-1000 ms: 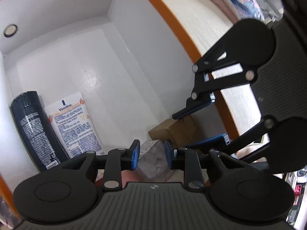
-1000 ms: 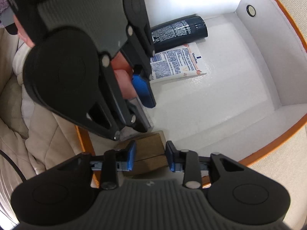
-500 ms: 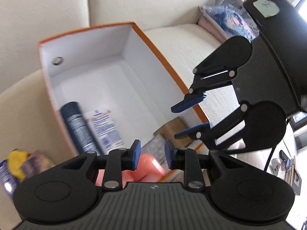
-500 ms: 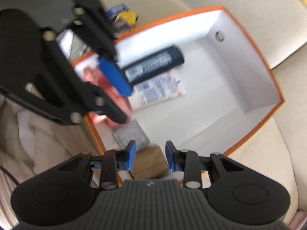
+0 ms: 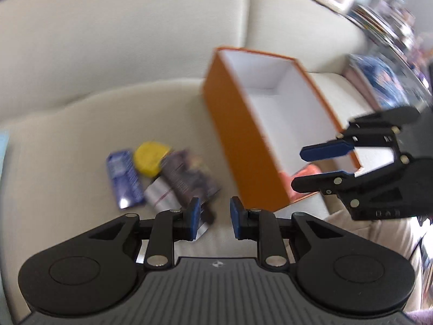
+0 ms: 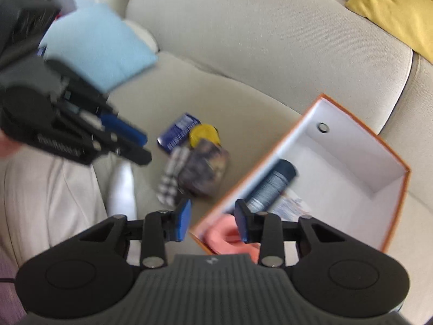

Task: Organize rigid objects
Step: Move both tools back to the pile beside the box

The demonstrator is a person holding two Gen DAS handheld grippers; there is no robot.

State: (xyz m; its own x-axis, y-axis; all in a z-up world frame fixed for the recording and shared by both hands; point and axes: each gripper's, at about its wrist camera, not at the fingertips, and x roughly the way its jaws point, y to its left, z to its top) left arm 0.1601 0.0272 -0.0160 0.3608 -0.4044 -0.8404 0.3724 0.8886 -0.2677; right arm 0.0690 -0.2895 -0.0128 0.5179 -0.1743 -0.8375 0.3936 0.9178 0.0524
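Both claws are over the beige sofa (image 5: 81, 113), empty. Left claw (image 5: 213, 220): narrow gap, jaws just closed a bit further, nothing btwn the pads. Right claw (image 6: 212, 223): moderate gap, jaws just opened a little, nothing gripped.

Orange box (image 5: 238, 140) w/ white inside sits on the sofa seat, to the right of the left claw and under/ahead of the right claw. Inside it: dark blue bottle (image 6: 270, 187) lying along the wall, white tube (image 6: 292, 205) beside it, a pink item (image 6: 230, 238) at the near end, just below the right claw.

Loose pile on the seat beside the box, just ahead of the left claw: blue packet (image 5: 124, 180), yellow round thing (image 5: 151, 158), dark pouch (image 5: 189, 181), silver-white pack (image 5: 162, 195). All blurred.
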